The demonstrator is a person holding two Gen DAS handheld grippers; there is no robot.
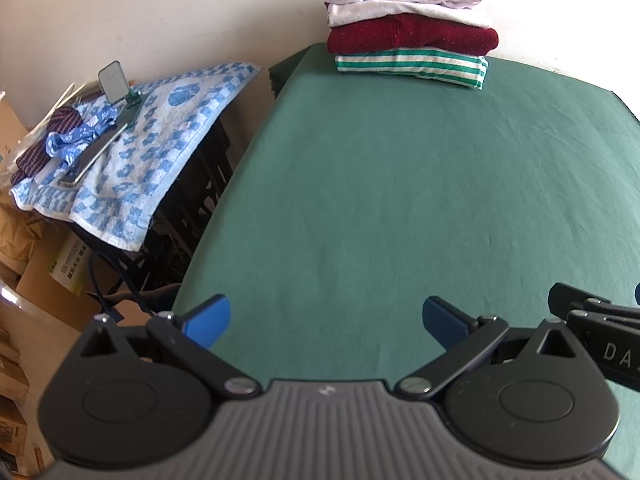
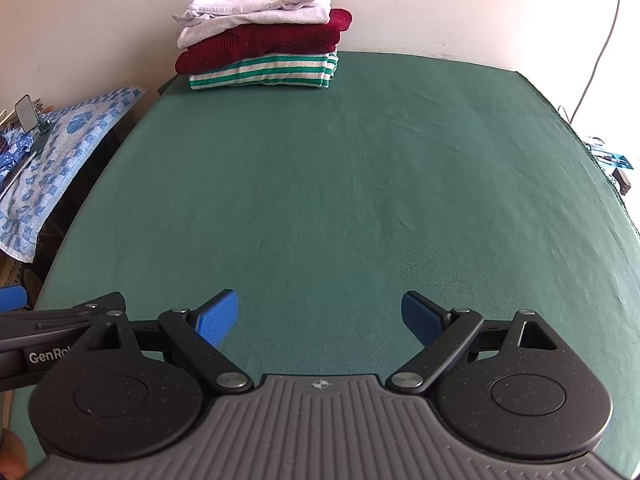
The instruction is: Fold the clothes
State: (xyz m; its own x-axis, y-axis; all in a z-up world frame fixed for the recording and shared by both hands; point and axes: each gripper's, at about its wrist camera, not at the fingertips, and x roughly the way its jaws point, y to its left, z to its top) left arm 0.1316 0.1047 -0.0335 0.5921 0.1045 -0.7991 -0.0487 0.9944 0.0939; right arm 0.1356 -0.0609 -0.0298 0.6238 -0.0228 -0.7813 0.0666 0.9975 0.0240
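A stack of folded clothes (image 1: 408,36) sits at the far edge of the green table (image 1: 400,200) against the wall: white garments on top, a dark red sweater (image 1: 412,36) in the middle, a green-and-white striped shirt (image 1: 412,66) at the bottom. The same stack (image 2: 264,48) shows far left of centre in the right wrist view. My left gripper (image 1: 326,322) is open and empty over the table's near edge. My right gripper (image 2: 320,318) is open and empty beside it, above the green cloth (image 2: 340,200).
Left of the table a blue-and-white patterned towel (image 1: 152,148) drapes over a dark crate, with crumpled blue and striped clothes (image 1: 68,136) and a small mirror on a stand (image 1: 114,82) on it. Cardboard boxes (image 1: 24,264) stand below. A white cable (image 2: 600,48) hangs at the right.
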